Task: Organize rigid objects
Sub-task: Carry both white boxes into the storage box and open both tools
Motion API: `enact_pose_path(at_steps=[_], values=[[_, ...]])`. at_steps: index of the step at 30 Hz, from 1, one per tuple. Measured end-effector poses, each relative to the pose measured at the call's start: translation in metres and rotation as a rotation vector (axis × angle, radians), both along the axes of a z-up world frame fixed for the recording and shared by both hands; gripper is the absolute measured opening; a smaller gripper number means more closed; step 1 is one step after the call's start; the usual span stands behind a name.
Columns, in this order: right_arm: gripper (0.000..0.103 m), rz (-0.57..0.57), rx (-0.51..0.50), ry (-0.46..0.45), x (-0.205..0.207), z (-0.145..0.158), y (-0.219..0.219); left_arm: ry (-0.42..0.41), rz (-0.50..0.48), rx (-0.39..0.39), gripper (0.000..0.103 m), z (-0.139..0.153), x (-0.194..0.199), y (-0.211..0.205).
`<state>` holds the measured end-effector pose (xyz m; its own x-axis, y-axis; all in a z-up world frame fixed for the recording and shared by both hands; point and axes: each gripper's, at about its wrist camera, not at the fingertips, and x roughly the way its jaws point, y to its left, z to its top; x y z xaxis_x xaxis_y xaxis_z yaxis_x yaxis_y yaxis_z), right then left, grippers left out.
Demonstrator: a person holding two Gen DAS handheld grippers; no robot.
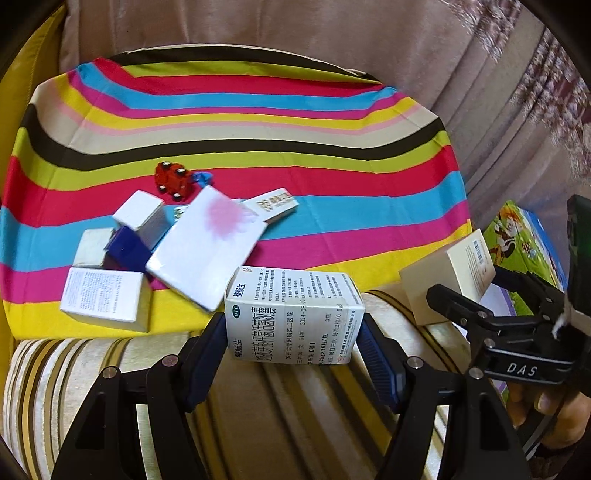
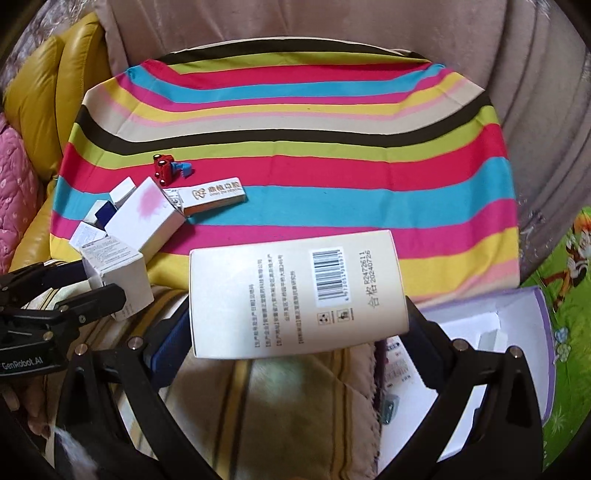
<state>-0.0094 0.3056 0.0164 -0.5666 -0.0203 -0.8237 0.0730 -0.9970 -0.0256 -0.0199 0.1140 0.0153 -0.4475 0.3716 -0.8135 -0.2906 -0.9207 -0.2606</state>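
Note:
My left gripper (image 1: 293,332) is shut on a white medicine box (image 1: 291,314) with blue Chinese print, held over the striped sofa edge; it also shows in the right wrist view (image 2: 118,280). My right gripper (image 2: 295,325) is shut on a cream box with a barcode (image 2: 295,291), seen too in the left wrist view (image 1: 447,284). A pile of white and blue boxes (image 1: 147,254) lies on the striped cloth (image 1: 258,110), with a large white box with a pink blot (image 1: 207,251), a red toy car (image 1: 173,180) and a long white box (image 2: 214,195).
An open white and purple box (image 2: 491,350) lies at the right, by a green cartoon mat (image 2: 569,266). A yellow leather cushion (image 2: 48,92) stands at the left. The beige sofa back (image 1: 295,26) rises behind the cloth.

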Motion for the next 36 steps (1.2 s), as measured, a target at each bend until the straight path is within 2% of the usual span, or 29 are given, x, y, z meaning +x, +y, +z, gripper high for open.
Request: enact_pose_path(at_steps=[24, 36], values=[[0.101, -0.254, -0.029, -0.011, 0.048, -0.006, 0.114, 0.026, -0.2, -0.063, 0.071, 0.009, 0.013, 0.087], [0.101, -0.382, -0.028, -0.035, 0.066, -0.016, 0.171, 0.035, -0.394, -0.106, 0.071, 0.008, 0.032, 0.167]])
